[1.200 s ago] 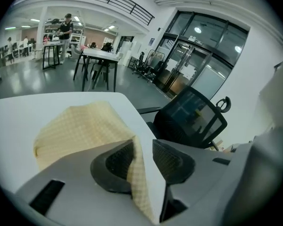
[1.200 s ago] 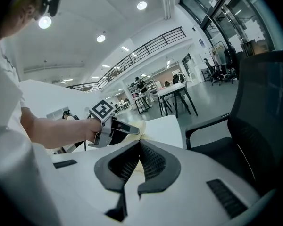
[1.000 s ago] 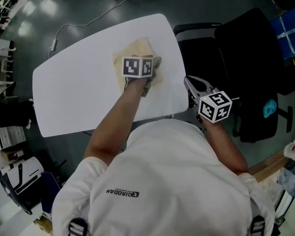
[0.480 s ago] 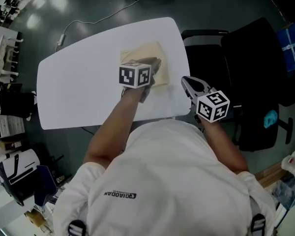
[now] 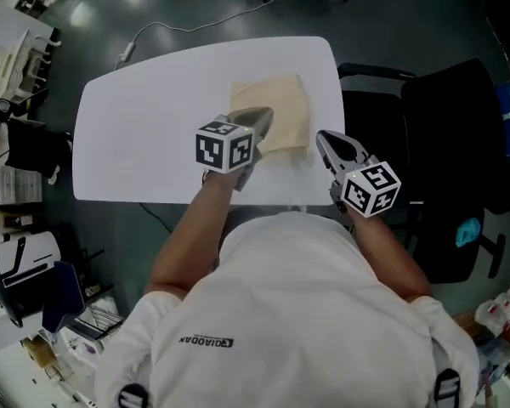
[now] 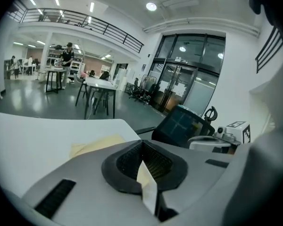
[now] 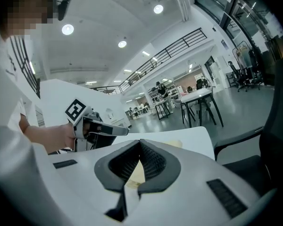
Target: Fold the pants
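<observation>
The pants [image 5: 280,109] lie folded into a tan square near the far right corner of the white table [image 5: 136,143]. The left gripper [image 5: 264,113] hangs with its tips over the square's near left part; its jaws have just been closing and now meet with nothing between them. The right gripper [image 5: 324,136] hangs at the table's right edge, just beside the pants' near right corner, its jaws together too and holding nothing.
</observation>
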Tool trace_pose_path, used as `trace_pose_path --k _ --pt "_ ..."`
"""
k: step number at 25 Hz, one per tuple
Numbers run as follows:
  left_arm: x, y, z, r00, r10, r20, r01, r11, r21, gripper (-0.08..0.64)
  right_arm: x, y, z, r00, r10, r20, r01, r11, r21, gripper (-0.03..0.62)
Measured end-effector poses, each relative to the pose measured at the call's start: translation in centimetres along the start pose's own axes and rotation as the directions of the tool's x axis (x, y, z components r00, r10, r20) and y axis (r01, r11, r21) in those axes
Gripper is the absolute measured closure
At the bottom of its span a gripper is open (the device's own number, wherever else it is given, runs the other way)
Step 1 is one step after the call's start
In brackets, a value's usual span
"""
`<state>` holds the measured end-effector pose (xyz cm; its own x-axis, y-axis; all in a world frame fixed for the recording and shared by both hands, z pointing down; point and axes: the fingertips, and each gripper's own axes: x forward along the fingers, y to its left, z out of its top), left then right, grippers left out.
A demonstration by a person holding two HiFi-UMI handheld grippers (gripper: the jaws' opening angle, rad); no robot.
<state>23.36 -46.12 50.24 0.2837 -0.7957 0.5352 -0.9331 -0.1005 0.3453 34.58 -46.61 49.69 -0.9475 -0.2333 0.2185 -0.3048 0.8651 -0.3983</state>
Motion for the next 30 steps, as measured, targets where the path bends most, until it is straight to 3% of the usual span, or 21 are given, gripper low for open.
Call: trace_pose_path --k 7,13,24,30 --pt "-5.4 -1.2 -0.9 0.998 -0.021 0.067 0.020 1.000 0.014 0.532 -0.3 2.9 0.9 0.999 0.039 0.032 -0.039 0.999 -0.020 0.575" --pt "-9.5 -3.1 -3.7 0.995 -0.047 0.089 0.044 0.998 0.041 0.532 -1.4 6.3 -0.9 1.000 0.029 0.000 -0.029 0.998 -0.049 0.575" --pt "-20.4 -6.7 -9.5 0.978 -0.114 0.174 0.116 0.993 -0.001 0.532 -4.7 17.2 -4.6 1.000 0.000 -0.023 -0.001 0.998 -0.055 0.575" --pt "-24.2 -8.0 -12.8 0.976 -0.142 0.165 0.138 0.990 0.036 0.532 -7.3 21.8 -6.8 0.999 -0.017 -0.034 0.015 0.997 -0.075 0.575"
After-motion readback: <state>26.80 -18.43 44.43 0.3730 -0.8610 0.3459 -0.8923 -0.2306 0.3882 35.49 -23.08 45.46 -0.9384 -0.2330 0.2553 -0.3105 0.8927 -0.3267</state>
